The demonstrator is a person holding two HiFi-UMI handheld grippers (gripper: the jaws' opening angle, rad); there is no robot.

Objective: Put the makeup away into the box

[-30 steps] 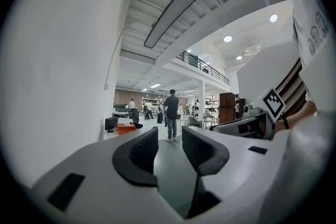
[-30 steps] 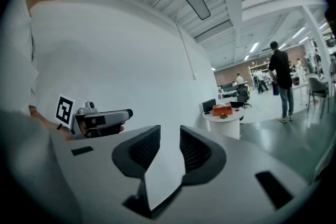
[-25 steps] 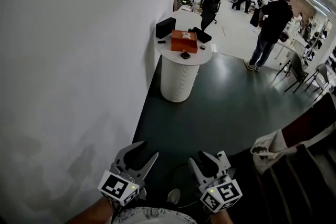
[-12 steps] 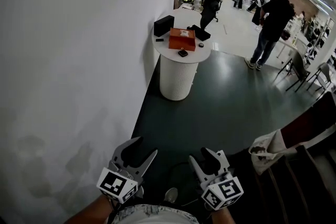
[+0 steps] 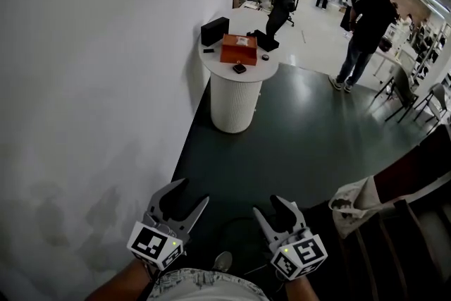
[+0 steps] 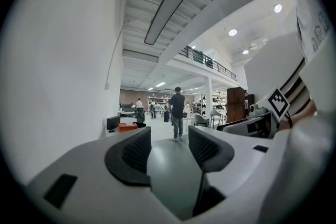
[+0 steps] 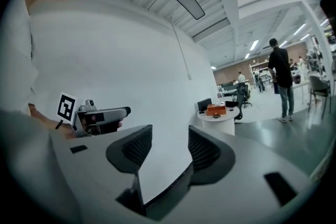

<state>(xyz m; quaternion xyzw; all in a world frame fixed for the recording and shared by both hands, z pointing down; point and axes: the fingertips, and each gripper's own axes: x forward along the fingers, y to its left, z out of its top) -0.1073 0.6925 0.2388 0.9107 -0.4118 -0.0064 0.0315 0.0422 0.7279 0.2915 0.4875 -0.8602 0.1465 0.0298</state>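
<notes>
An orange box (image 5: 238, 49) stands on a round white table (image 5: 235, 96) far ahead by the wall. Beside it are a small black compact (image 5: 239, 68) and a black case (image 5: 214, 30). My left gripper (image 5: 192, 191) and right gripper (image 5: 268, 205) are held low and side by side, far short of the table. Both are open with nothing between their pads, and their jaws have just been opening. The left gripper view shows its jaws (image 6: 169, 144) apart, with the box (image 6: 126, 126) tiny in the distance. The right gripper view shows its jaws (image 7: 170, 147) apart and the box (image 7: 216, 109) far off.
A white wall (image 5: 106, 81) runs along the left. A person in black (image 5: 366, 25) stands right of the table on the dark floor. Chairs and a pale bag (image 5: 356, 204) crowd the near right. More people and desks fill the far room.
Both grippers' jaws have spread wider. The view has crept forward along the wall towards the round table, with both grippers carried along.
</notes>
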